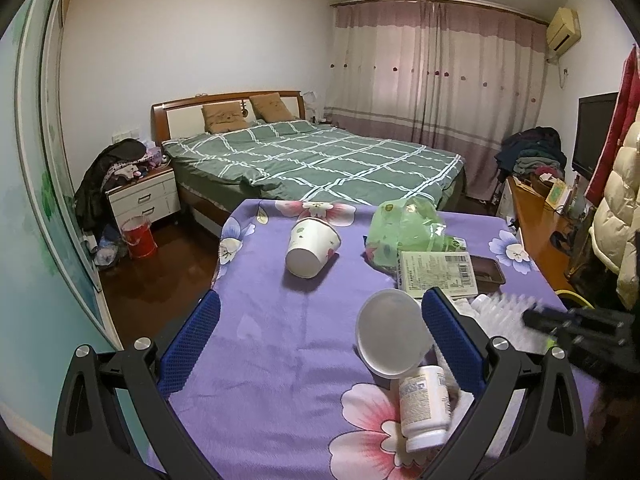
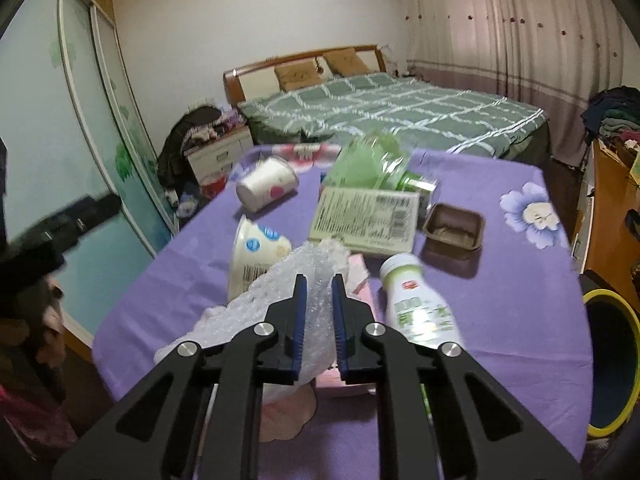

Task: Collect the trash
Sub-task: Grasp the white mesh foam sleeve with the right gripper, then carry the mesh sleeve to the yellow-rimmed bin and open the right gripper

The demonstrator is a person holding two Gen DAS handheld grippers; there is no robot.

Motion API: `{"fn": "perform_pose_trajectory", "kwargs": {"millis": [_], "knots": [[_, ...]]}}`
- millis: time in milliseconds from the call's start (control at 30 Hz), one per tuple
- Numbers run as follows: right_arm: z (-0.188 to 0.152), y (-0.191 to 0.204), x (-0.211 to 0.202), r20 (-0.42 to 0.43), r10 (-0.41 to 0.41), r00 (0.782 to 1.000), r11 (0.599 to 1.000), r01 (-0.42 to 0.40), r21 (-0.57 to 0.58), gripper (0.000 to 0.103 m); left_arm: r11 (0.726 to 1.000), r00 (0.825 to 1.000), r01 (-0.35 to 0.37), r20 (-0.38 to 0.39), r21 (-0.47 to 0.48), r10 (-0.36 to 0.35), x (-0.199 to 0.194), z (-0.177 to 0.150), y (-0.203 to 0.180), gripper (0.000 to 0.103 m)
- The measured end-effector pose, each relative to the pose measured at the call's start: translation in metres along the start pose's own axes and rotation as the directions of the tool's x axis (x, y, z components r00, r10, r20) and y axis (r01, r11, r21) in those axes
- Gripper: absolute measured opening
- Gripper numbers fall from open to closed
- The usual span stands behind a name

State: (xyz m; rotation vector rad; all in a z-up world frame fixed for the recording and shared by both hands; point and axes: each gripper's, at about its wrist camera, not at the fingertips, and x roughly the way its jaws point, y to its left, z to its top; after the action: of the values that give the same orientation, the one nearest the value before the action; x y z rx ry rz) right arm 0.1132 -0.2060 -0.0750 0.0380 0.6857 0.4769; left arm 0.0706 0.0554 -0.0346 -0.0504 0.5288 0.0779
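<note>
Right gripper [image 2: 319, 280]: jaws pinched nearly together on a crumpled sheet of clear bubble wrap [image 2: 280, 280], which bulges out on the left side of the jaws and hangs below them. The grip looks secure but shallow.

Left gripper [image 1: 320, 308]: jaws spread wide, nothing between the pads. It hovers over the counter [image 1: 272, 320], which is covered in a purple flowered cloth.

Landmark: flat white printed carton [image 2: 366, 216], mid-counter. Trash relative to it:
- Bubble wrap: on the near side, in the right jaws.
- White yoghurt tub with blue print [image 2: 256, 252], on its side: near-left of the carton, touching the wrap.
- White paper cup with pink spot [image 2: 266, 186], tipped over: left of it, further back.
- Crumpled green plastic bag [image 2: 370, 164]: directly behind, touching.
- Brown plastic tray [image 2: 454, 226]: just right.
- White bottle with green label [image 2: 416, 300], lying down: near-right.
- Pink item under the wrap; can't tell what it is.

Yellow-rimmed dark bin [image 2: 612, 364] stands off the counter's right edge, well right of the carton.

Step in hand, as I judge it: carry the wrap to the bin. To do it well, lift clear before swinging right, since a trailing corner could drag the tub or bottle. Pass above the bottle, not through it. Keep the pinch firm, as the slick film may slip. Release only once the whole sheet hangs inside the rim. Keep the left gripper out of the path.
</note>
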Motion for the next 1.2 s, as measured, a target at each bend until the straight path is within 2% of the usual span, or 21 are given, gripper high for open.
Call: {"fn": "perform_pose_trajectory", "kwargs": {"millis": [167, 367, 533, 633, 800, 1000, 1067, 1133, 1200], "knots": [[0.009, -0.029, -0.041, 0.093, -0.076, 0.993, 0.996, 0.072, 0.047, 0.012, 1.000, 1.000, 0.019, 0.001, 0.016, -0.019, -0.005, -0.003, -0.011, 0.099], [0.008, -0.094, -0.074, 0.133, -0.250, 0.959, 0.961, 0.229, 0.158, 0.012, 0.997, 0.998, 0.061, -0.025, 0.041, -0.060, -0.001, -0.010, -0.032, 0.099], [-0.005, -0.168, -0.084, 0.089, -0.416, 0.905, 0.883, 0.378, 0.277, 0.012, 0.995, 0.996, 0.084, -0.047, 0.059, -0.081, 0.007, -0.013, -0.048, 0.099], [-0.016, -0.206, -0.083, 0.049, -0.480, 0.876, 0.835, 0.439, 0.332, 0.012, 0.994, 0.994, 0.093, -0.066, 0.062, -0.089, 0.016, -0.013, -0.056, 0.099], [-0.029, -0.263, -0.079, -0.020, -0.566, 0.824, 0.755, 0.528, 0.389, 0.013, 0.992, 0.992, 0.102, -0.087, 0.077, -0.095, 0.029, -0.014, -0.070, 0.099], [-0.048, -0.314, -0.075, -0.105, -0.626, 0.772, 0.675, 0.605, 0.423, 0.014, 0.989, 0.988, 0.114, -0.114, 0.097, -0.103, 0.043, -0.016, -0.084, 0.099], [-0.051, -0.320, -0.070, -0.128, -0.643, 0.755, 0.657, 0.629, 0.415, 0.018, 0.988, 0.987, 0.115, -0.127, 0.102, -0.102, 0.049, -0.018, -0.088, 0.099], [-0.057, -0.328, -0.065, -0.152, -0.664, 0.732, 0.635, 0.659, 0.403, 0.029, 0.988, 0.985, 0.113, -0.139, 0.107, -0.098, 0.055, -0.019, -0.091, 0.099], [-0.060, -0.331, -0.063, -0.158, -0.674, 0.722, 0.624, 0.671, 0.401, 0.035, 0.988, 0.985, 0.112, -0.146, 0.107, -0.096, 0.059, -0.020, -0.092, 0.099]]}}
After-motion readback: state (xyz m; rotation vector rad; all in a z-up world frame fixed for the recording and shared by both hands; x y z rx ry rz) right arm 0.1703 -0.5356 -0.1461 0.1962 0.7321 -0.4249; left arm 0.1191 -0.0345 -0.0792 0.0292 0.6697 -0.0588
